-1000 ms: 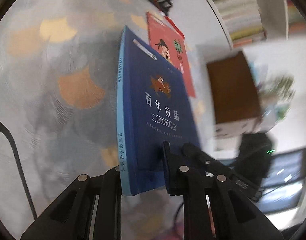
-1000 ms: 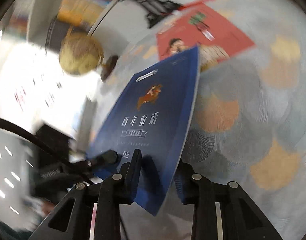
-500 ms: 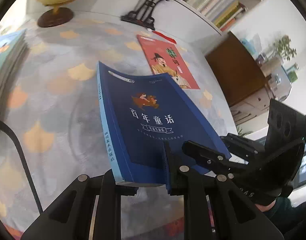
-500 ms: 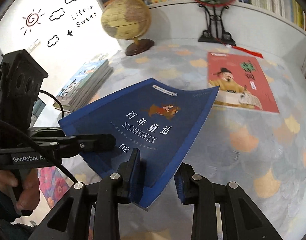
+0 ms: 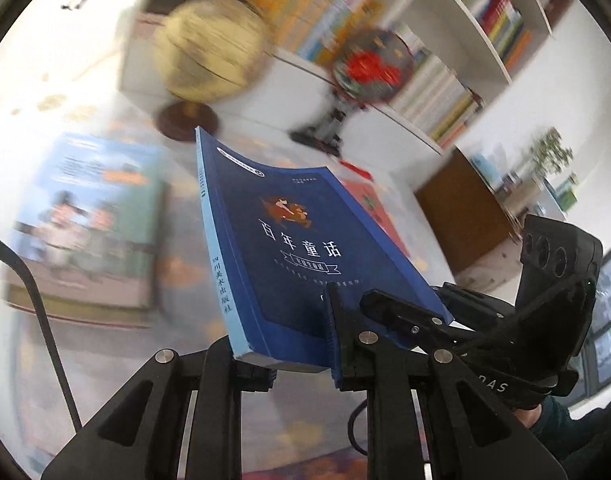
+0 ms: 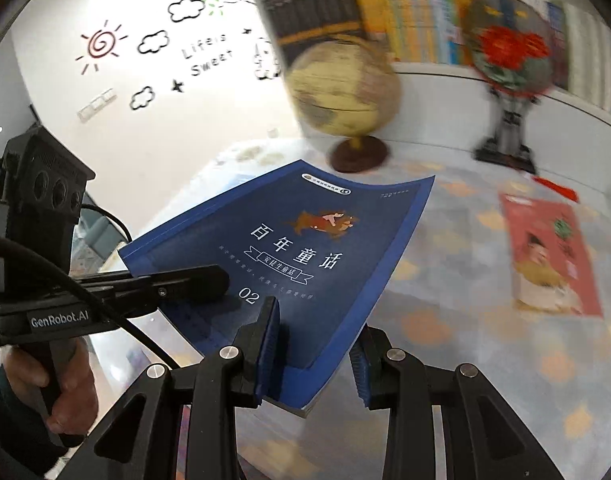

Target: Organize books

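Both my grippers, left [image 5: 291, 354] and right [image 6: 315, 356], have their fingers clamped on the blue book [image 6: 301, 256], held above the surface [image 6: 485, 360]; its cover reads "百年童话" and "02". The left one's body says "GenRobot.AI", and far right lies a red book [image 6: 549, 256].

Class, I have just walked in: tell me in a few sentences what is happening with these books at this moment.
A person holds the blue book in the air with both grippers. The left gripper clamps its near edge by the spine and the right gripper clamps the near open corner. A red book lies flat on the table, and a stack of books sits to the left, near the globe.
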Action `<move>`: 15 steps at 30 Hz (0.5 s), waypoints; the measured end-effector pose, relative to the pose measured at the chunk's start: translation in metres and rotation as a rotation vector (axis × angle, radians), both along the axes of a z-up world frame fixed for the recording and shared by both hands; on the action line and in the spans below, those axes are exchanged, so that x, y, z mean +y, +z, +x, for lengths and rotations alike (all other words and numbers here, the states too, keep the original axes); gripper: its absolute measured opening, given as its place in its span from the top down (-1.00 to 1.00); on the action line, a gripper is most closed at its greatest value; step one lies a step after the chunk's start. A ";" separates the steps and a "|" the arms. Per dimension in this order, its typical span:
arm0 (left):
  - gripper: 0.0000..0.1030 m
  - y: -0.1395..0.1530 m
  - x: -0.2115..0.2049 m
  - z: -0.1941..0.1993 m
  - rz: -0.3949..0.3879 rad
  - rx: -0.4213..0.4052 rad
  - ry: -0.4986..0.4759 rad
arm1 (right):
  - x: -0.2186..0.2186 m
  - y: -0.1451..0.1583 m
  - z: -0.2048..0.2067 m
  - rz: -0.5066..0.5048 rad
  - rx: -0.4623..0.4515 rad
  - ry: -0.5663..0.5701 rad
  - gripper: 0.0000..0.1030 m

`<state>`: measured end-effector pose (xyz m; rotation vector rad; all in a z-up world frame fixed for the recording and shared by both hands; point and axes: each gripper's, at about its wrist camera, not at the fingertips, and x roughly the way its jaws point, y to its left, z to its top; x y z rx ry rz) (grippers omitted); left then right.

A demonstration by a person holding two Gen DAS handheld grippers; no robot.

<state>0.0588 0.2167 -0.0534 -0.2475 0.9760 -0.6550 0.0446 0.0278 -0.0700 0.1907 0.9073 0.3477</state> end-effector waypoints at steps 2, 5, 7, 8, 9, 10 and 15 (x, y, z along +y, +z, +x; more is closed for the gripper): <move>0.69 0.002 0.027 0.010 0.010 0.003 0.045 | 0.029 -0.001 0.018 0.006 0.005 0.029 0.36; 0.65 0.003 0.060 0.024 0.029 0.002 0.115 | 0.066 -0.010 0.048 0.064 0.071 0.070 0.32; 0.65 -0.001 0.081 0.035 0.025 0.014 0.140 | 0.086 -0.015 0.064 0.096 0.091 0.080 0.31; 0.65 -0.004 0.092 0.041 0.017 0.025 0.149 | 0.096 -0.017 0.071 0.100 0.094 0.079 0.31; 0.65 -0.008 0.099 0.048 0.009 0.032 0.155 | 0.103 -0.020 0.078 0.103 0.103 0.075 0.31; 0.65 -0.013 0.106 0.055 0.004 0.041 0.160 | 0.110 -0.023 0.085 0.106 0.114 0.071 0.31; 0.64 -0.042 0.129 0.082 -0.038 0.123 0.171 | 0.132 -0.040 0.115 0.077 0.164 0.019 0.30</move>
